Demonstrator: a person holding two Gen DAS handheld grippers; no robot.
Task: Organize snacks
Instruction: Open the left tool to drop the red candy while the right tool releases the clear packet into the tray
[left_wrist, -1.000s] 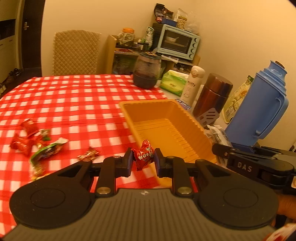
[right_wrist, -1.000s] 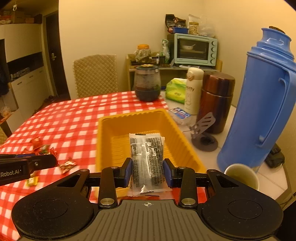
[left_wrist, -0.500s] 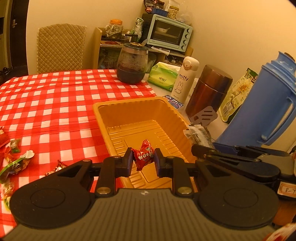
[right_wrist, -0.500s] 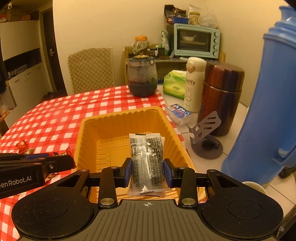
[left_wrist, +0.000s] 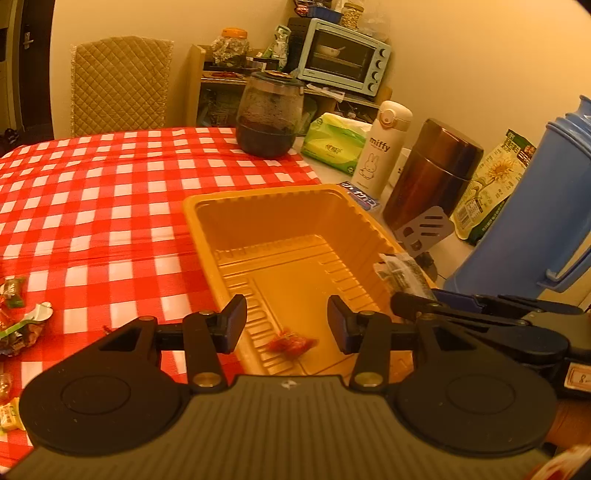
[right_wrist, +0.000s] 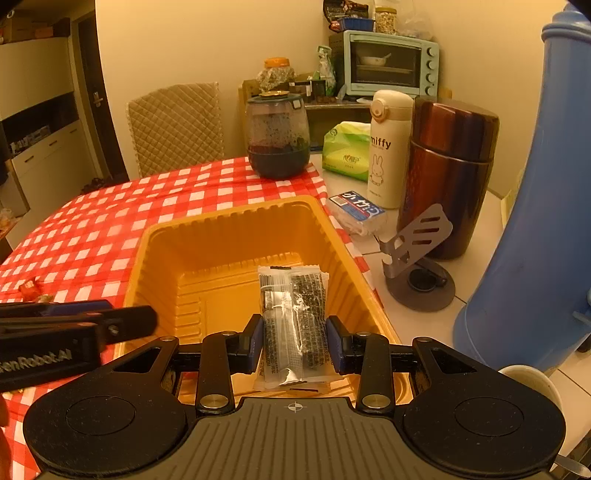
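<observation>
Over the yellow tray (left_wrist: 258, 221), my left gripper (left_wrist: 286, 323) is opening, nothing between its jaws; the red candy (left_wrist: 290, 343) lies on the tray floor below. My right gripper (right_wrist: 295, 339) clamps a clear snack packet (right_wrist: 293, 321) above the same tray.

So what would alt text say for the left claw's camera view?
The left claw, its jaws opening, hangs over a yellow plastic tray where a red-wrapped candy lies loose. The right claw grips a clear snack packet.
</observation>
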